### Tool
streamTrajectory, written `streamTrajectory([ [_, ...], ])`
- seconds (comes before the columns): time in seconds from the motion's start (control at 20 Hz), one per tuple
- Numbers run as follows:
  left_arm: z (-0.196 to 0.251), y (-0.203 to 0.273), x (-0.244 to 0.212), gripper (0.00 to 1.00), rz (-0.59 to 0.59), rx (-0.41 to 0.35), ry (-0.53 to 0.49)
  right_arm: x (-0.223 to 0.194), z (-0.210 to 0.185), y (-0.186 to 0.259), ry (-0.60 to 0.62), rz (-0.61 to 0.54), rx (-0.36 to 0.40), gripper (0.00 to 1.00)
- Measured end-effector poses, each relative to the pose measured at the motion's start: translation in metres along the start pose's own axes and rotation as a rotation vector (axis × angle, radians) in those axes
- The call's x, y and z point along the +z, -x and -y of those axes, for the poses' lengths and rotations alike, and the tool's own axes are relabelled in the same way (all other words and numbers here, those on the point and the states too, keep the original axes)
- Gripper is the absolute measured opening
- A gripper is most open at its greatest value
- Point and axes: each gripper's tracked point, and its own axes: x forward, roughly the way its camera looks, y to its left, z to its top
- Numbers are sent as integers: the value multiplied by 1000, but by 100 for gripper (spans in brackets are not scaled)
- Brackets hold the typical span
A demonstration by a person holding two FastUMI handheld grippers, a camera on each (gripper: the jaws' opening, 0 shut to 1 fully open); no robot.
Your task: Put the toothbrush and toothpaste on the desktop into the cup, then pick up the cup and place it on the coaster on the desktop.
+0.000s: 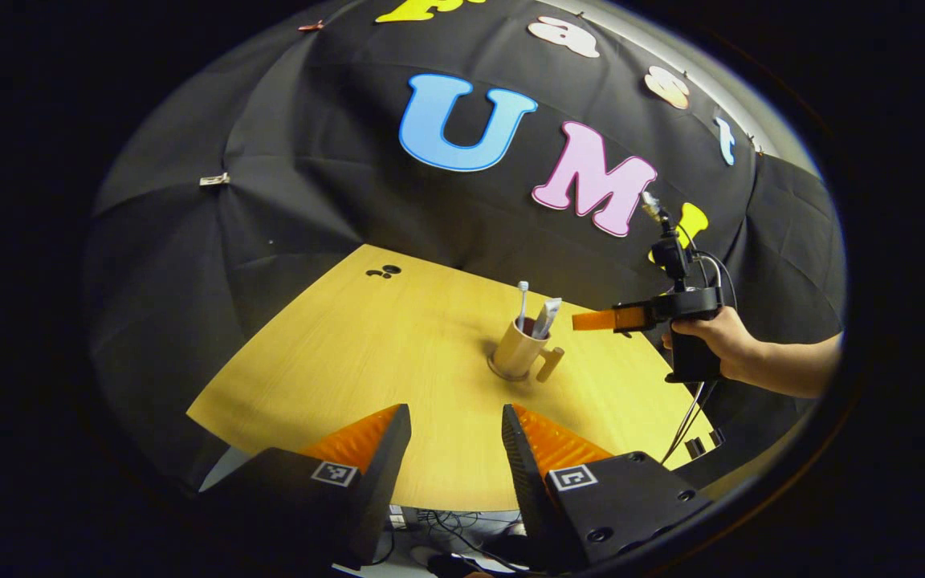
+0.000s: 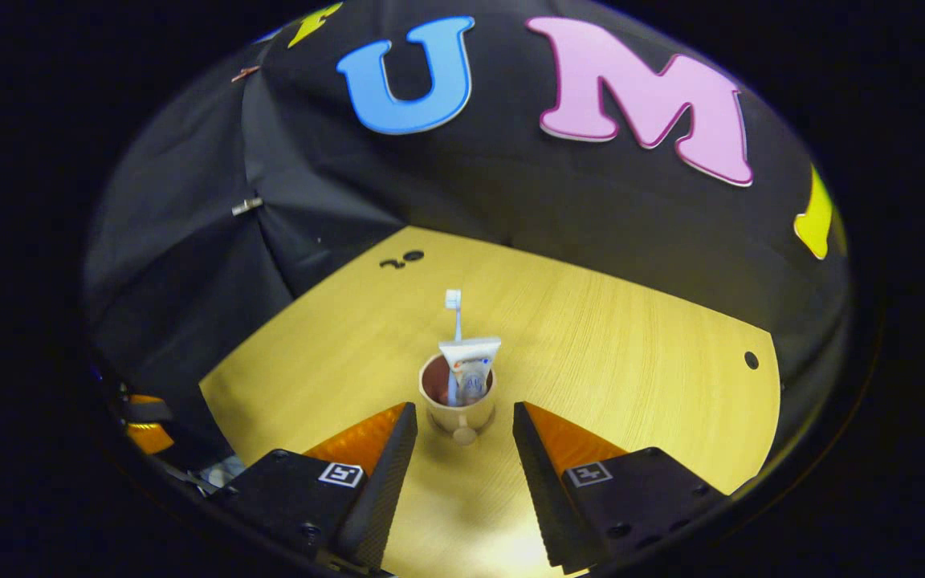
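A beige cup (image 1: 515, 353) stands upright near the middle of the wooden desktop (image 1: 334, 361). In it stand a white toothbrush (image 1: 522, 299) and a white toothpaste tube (image 1: 548, 316). A thin round rim shows under the cup's base; I cannot tell whether it is the coaster. My left gripper (image 1: 456, 411) is open over the near edge, well short of the cup. A hand (image 1: 715, 341) holds my right gripper (image 1: 591, 319) just right of the tube, apart from it. In the right gripper view the cup (image 2: 440, 384), its handle (image 2: 463, 436) towards me, sits just beyond the open right gripper (image 2: 464, 411).
Small dark holes (image 1: 384, 271) mark the desktop's far left corner, and another hole (image 2: 751, 360) lies near its right edge. The black cloth wall closes the far sides. Cables (image 1: 446, 530) hang below the near edge. Bare wood surrounds the cup.
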Motion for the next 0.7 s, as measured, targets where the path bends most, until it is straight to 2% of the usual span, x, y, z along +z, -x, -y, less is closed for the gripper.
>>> streamTrajectory([
  [0.4, 45, -18, 15, 72, -1, -71, -52, 37, 12, 74, -13, 180, -16, 80],
  [0.7, 83, -26, 33, 72, 28, -63, -89, 40, 9, 115, -10, 241, 23, 87],
])
